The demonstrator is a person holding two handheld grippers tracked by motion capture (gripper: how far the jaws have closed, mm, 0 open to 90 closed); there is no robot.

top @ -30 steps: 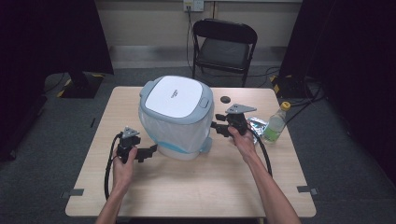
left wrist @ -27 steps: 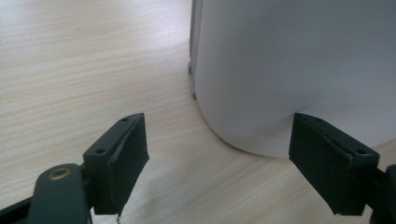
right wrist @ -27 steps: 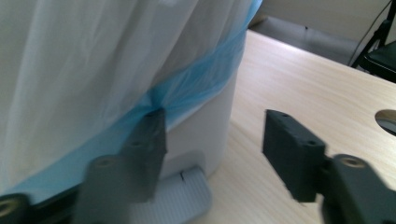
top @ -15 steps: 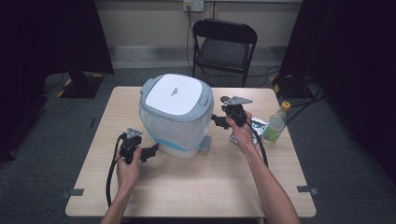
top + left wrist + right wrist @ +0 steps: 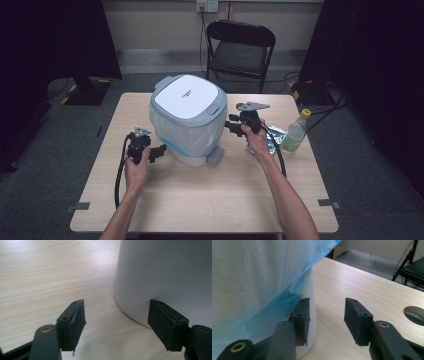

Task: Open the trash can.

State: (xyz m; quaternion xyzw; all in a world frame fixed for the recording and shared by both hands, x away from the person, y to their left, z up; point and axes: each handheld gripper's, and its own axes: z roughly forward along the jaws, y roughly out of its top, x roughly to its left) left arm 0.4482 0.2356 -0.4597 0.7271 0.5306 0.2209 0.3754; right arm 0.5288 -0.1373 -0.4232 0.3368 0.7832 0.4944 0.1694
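A white bin with a grey lid (image 5: pixel 187 97) stands in the middle of the table, lined with a pale blue bag (image 5: pixel 249 282). My left gripper (image 5: pixel 161 150) is low at the bin's left base, open, one jaw in front of the white wall (image 5: pixel 162 275) and nothing between the jaws. In its own view the left gripper (image 5: pixel 116 320) hovers just above the wood. My right gripper (image 5: pixel 231 125) is at the bin's right side, open beside the hanging bag. The right gripper (image 5: pixel 327 317) has its left jaw almost against the bin.
A clear bottle with a yellow cap (image 5: pixel 295 131) and a shiny foil packet (image 5: pixel 274 136) lie right of my right hand. The bin's grey pedal (image 5: pixel 215 155) juts out at the front. A black chair (image 5: pixel 240 50) stands behind the table (image 5: pixel 210 200).
Both grippers have closed in on the bin a little. The left one slid forward towards the base; the right one moved back and left along the bin's side.
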